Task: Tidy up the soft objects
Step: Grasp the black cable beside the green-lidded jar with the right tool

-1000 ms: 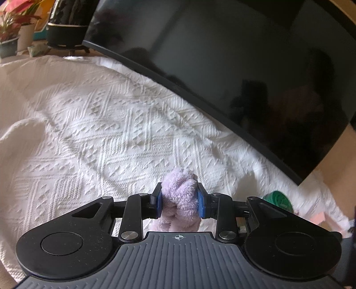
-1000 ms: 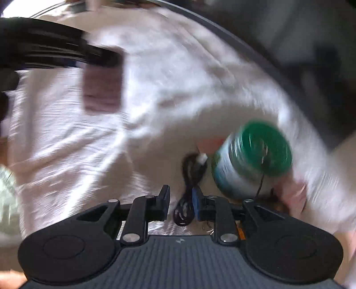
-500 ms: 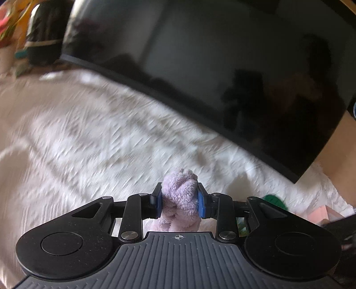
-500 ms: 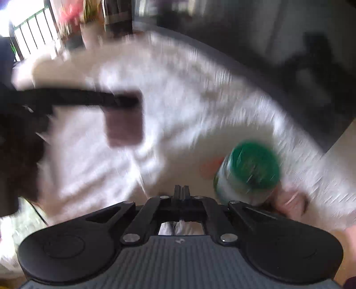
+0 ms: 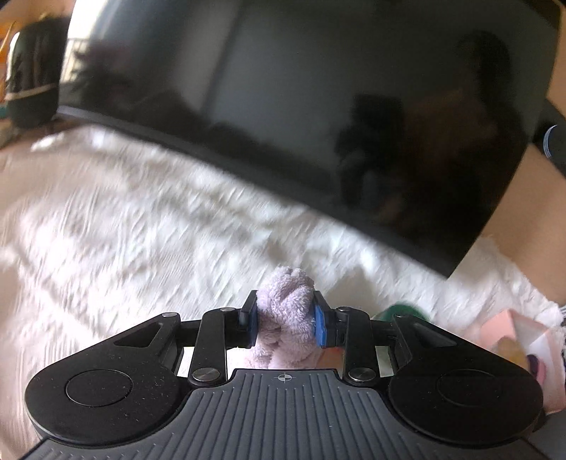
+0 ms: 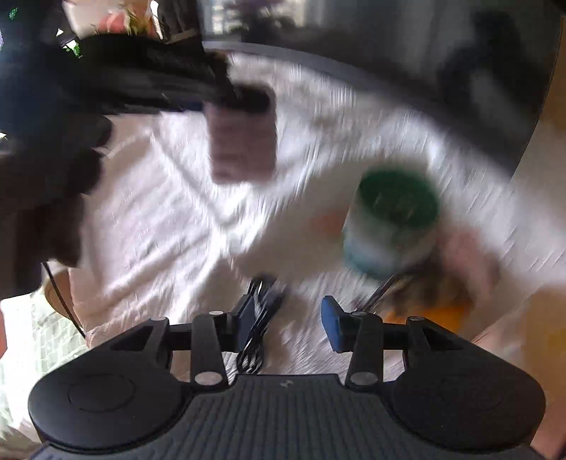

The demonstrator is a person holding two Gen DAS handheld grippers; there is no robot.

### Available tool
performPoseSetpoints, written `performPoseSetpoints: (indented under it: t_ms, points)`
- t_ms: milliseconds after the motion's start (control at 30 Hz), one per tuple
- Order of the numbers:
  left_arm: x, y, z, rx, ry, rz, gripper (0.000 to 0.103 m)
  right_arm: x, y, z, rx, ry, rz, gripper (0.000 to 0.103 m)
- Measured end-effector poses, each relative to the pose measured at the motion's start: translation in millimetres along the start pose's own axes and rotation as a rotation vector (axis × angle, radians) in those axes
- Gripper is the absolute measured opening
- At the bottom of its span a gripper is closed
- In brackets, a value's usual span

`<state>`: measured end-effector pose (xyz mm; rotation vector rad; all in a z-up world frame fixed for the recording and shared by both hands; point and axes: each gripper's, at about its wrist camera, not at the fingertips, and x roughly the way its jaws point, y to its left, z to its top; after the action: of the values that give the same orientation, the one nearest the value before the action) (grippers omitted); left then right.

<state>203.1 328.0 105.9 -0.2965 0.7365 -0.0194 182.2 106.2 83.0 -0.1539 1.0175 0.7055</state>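
A fluffy lilac plush toy (image 5: 286, 311) is clamped between the blue pads of my left gripper (image 5: 285, 316), held above the white textured bedspread (image 5: 123, 230). In the right wrist view the same toy (image 6: 242, 141) hangs as a blurred lilac block from the left gripper's dark arm at upper left. My right gripper (image 6: 288, 320) has its jaws opening over the bedspread, with nothing pressed between them; a coiled black cable (image 6: 260, 318) lies just beside its left pad.
A jar with a green lid (image 6: 391, 219) stands on the bedspread, right of centre, with pink and orange items (image 6: 460, 269) beside it. A large dark curved screen (image 5: 318, 106) borders the far side. Potted plants (image 6: 120, 21) sit far left.
My right gripper shut fully, then opened again, and the view shifted so the jar sits higher and the cable reappears. My left gripper kept the toy and drifted, the screen filling more of its view.
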Motion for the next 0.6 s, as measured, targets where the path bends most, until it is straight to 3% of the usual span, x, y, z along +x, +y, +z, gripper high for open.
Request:
performPoseSetpoints:
  t_ms: [100,200,267,367,600]
  points:
    - [3,17,-13,-0.036,0.03,0.027,0.033,24,6,-8,0.046,0.027,0.019,0.042]
    - [2,31,-21,-0.071,0.042,0.054,0.033,38,25,-11,-0.054,0.034,-0.019,0.042]
    - [1,38,-21,-0.093,0.041,0.065,0.033,38,47,-16,-0.218,0.051,-0.077,0.013]
    - [-3,39,-12,-0.093,0.02,0.065,0.033,23,55,-13,-0.245,0.049,-0.045,0.013]
    - [-9,3,35,-0.009,-0.065,0.041,0.033,-75,26,26,-0.123,-0.19,-0.042,0.013]
